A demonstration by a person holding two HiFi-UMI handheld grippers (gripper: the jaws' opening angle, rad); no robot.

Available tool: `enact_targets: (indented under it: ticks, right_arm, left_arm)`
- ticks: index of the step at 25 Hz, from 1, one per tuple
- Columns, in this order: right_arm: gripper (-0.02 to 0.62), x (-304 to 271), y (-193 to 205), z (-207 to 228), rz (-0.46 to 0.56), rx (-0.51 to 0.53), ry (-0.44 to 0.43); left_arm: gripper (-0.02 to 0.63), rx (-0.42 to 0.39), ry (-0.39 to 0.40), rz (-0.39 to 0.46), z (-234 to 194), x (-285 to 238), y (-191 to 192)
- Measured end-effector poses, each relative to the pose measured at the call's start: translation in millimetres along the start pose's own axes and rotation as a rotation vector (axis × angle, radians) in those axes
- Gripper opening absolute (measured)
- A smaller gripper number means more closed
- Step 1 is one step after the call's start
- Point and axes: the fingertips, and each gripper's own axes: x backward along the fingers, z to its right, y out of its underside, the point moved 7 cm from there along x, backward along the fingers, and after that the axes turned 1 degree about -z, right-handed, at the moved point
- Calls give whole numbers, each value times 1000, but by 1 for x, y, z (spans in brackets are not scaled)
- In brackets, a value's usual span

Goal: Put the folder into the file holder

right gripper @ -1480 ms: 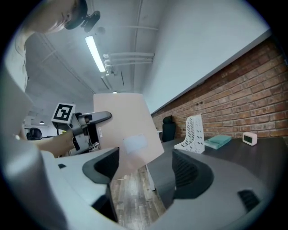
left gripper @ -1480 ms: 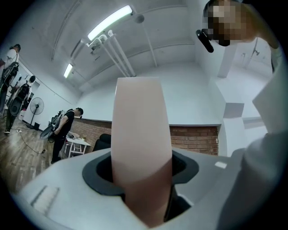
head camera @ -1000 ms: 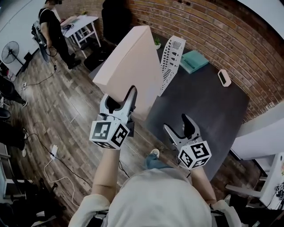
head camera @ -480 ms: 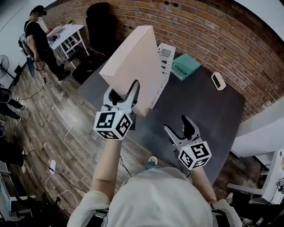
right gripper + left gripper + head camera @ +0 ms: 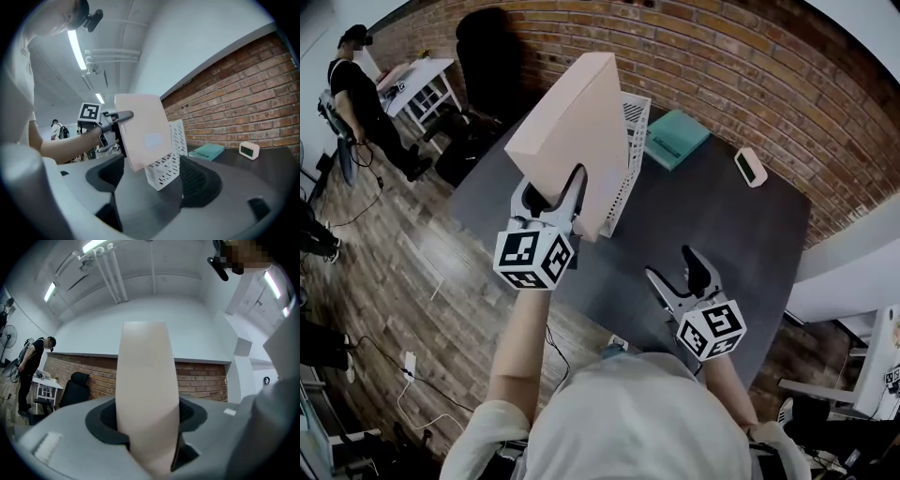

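Pink folder (image 5: 577, 127), seemingly stiff and light, is clamped near its lower corner by the left gripper (image 5: 553, 184) near the file holder (image 5: 625, 155); the right gripper (image 5: 672, 263) gapes empty.

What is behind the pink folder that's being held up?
A white perforated file holder stands on the dark table just behind the folder. The folder covers most of it, so its inside cannot be seen.
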Motion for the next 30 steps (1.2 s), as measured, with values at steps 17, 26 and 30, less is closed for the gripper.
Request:
enact_targets:
  ticks: [17,26,30]
  right_arm:
    - [348,-6,8,31,-31,-37,31]
    - [348,-11,12,37,-37,-52,45]
    - [350,-14,14,37,-43,-56,50]
  left_arm:
    - [267,-82,10,-10,15,-77,26]
    - [267,-72,1,3,16,-89,44]
    - [270,-91,-8,-23,20,-88,67]
